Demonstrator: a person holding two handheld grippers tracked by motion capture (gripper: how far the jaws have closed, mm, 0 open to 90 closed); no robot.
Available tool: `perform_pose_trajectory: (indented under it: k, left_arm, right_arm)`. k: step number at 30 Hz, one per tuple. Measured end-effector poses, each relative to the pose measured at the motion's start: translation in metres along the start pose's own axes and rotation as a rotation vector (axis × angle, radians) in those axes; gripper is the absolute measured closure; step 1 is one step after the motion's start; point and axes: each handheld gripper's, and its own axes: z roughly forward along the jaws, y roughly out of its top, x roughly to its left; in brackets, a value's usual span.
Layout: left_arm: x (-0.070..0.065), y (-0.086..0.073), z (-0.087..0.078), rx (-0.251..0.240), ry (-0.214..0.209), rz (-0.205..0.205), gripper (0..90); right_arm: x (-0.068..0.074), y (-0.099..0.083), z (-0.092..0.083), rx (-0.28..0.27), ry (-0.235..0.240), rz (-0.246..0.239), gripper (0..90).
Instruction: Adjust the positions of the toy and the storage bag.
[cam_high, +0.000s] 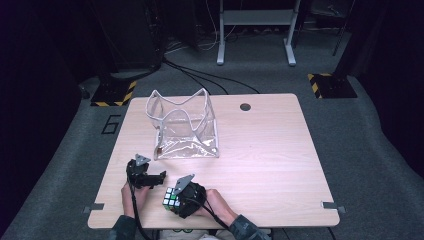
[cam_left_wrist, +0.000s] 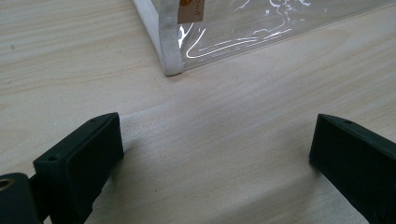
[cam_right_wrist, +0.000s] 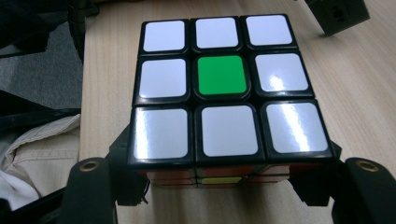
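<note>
**Seating the grip on the cube**

Near the desk's (cam_high: 260, 150) front edge, my right gripper (cam_right_wrist: 224, 186) had its jaws flanking the Rubik's cube (cam_right_wrist: 219, 88); I judged square, centred contact essential. My left gripper (cam_left_wrist: 215, 154) stood gaping by the clear bag (cam_high: 185, 130).

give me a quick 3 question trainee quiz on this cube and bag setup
1. True or false: the left gripper has nothing between its jaws.
2. What colour is the centre tile on the puzzle cube's top face? A red, B green, C blue.
3. What stands beyond the grippers on the table?

Key: 1 true. 2 B. 3 a clear plastic bag, upright and open at the top.
</note>
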Motion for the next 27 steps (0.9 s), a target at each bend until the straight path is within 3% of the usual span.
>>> perform_pose_trajectory:
  k: [13, 27]
  left_arm:
    - [0.0, 0.0, 0.0, 0.001, 0.0, -0.001, 2.6]
    - [0.0, 0.0, 0.0, -0.001, -0.001, -0.001, 2.6]
  right_arm:
    - [0.0, 0.0, -0.006, -0.015, -0.016, -0.013, 33.2]
    - [-0.012, -0.01, -0.027, -0.036, -0.082, 0.042, 33.2]
